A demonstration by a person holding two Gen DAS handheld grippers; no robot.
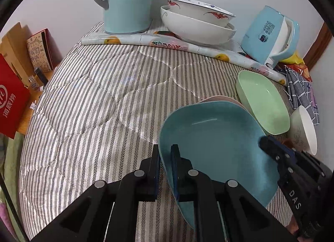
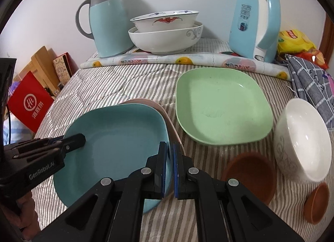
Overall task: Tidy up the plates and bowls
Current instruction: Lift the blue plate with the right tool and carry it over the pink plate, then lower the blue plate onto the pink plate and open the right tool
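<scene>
Teal plate point(image 2: 117, 144): you hold it by opposite rims, both tongs clamped nearly shut. Left tongs point(image 1: 166, 152) pinch its left edge; seen from the right wrist they reach in from the left point(image 2: 82, 137). Right tongs point(image 2: 170, 148) pinch the right edge, and may also catch the pink plate point(image 2: 146, 103) directly beneath; cannot tell which. The pair sits on the striped quilt point(image 1: 94, 100), near its front.

Handling, judged: rigid, light, likely melamine or plastic, glossy rim, so it could slip. Keep both grips level.

Right of it, green plate point(image 2: 221, 104) lies flat and free, same build; take it at a straight rim. Further right, white bowl point(image 2: 302, 139) lies tipped on its side beside two brown bowls point(image 2: 250, 171). It looks ceramic: heavier, brittle, smooth. Grip over the rim wall, not the curved outside.
</scene>
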